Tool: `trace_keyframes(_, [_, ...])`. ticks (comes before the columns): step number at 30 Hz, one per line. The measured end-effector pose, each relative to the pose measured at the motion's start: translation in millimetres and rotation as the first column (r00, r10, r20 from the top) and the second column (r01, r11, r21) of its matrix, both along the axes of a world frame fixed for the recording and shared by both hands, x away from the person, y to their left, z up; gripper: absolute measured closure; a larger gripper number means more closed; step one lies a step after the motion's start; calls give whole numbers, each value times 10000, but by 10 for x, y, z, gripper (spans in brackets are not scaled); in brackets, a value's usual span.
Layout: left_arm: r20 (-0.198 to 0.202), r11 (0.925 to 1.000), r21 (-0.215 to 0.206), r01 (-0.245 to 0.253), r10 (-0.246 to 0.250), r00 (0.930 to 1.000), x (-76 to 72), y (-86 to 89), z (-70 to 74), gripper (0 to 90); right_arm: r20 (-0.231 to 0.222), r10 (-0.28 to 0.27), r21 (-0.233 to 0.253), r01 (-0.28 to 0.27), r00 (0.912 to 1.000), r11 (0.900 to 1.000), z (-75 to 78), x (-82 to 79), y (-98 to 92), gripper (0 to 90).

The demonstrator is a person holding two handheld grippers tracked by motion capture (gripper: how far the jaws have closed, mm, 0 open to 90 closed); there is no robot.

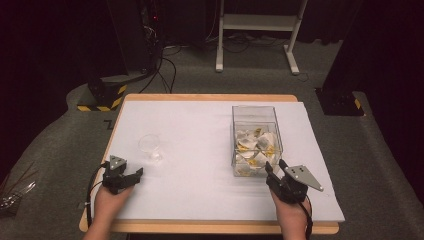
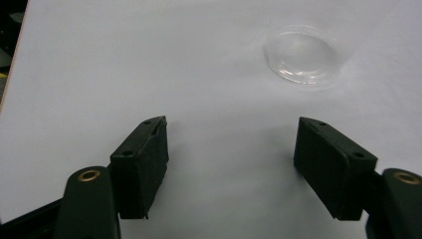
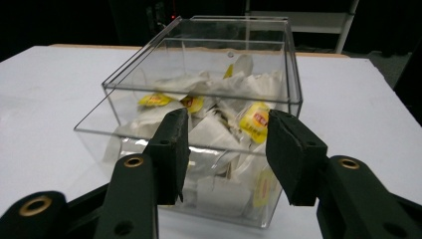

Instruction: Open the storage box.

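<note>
Clear plastic box (image 1: 256,140): in the high view it stands on the white-covered bench (image 1: 200,150), open at the top, with white and yellow tea bags (image 1: 255,147) heaped inside.
Clear cup (image 1: 149,145): high view, standing on the bench well apart from the box, on the side of the person's left hand.
Left claw (image 1: 131,179): high view, held low over the bench on the near side of the cup, far from the box; jaws parted, nothing between them.
Right claw (image 1: 274,171): high view, just at the near wall of the box, tips pointing at it; whether it touches the wall I cannot tell.
Left gripper view: left claw (image 2: 231,149) released, jaws wide apart over bare white cover; the cup (image 2: 301,55) lies ahead, beyond the jaw at the right of this view, apart from both jaws.
Right gripper view: right claw (image 3: 226,144) released, jaws apart and grasping nothing; the box (image 3: 204,114) stands straight ahead, its near wall close behind the jaws.
Tea bags (image 3: 219,109): right gripper view, piled inside the box, white paper envelopes with yellow labels.
</note>
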State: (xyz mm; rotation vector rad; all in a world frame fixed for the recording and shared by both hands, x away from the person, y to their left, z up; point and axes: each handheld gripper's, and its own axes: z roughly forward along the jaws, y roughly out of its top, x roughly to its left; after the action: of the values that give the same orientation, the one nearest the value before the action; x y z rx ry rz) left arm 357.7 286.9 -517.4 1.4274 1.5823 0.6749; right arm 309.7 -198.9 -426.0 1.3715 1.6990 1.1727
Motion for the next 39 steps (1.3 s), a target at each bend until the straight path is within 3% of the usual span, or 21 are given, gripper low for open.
trace_keyframes(7, [2, 10000, 0, 2, -2, 10000, 0, 0, 0, 297, 43, -323, -120, 324, 9995, 9994, 48, 201, -86, 543])
trace_keyframes(15, [38, 10000, -43, -28, 28, 10000, 2, -2, -1, 297, -19, -756, -340, 754, 9971, 9966, -38, 365, -122, 579])
trace_keyframes(23, [40, 10000, -53, -31, 31, 10000, 3, -2, -1, 297, -183, -940, -462, 931, 9954, 9946, -125, 411, -118, 627])
trace_keyframes(39, [40, 10000, -49, -33, 33, 10000, 2, -3, -1, 297, -383, -1119, -256, 1110, 9930, 9935, -192, 439, -146, 683])
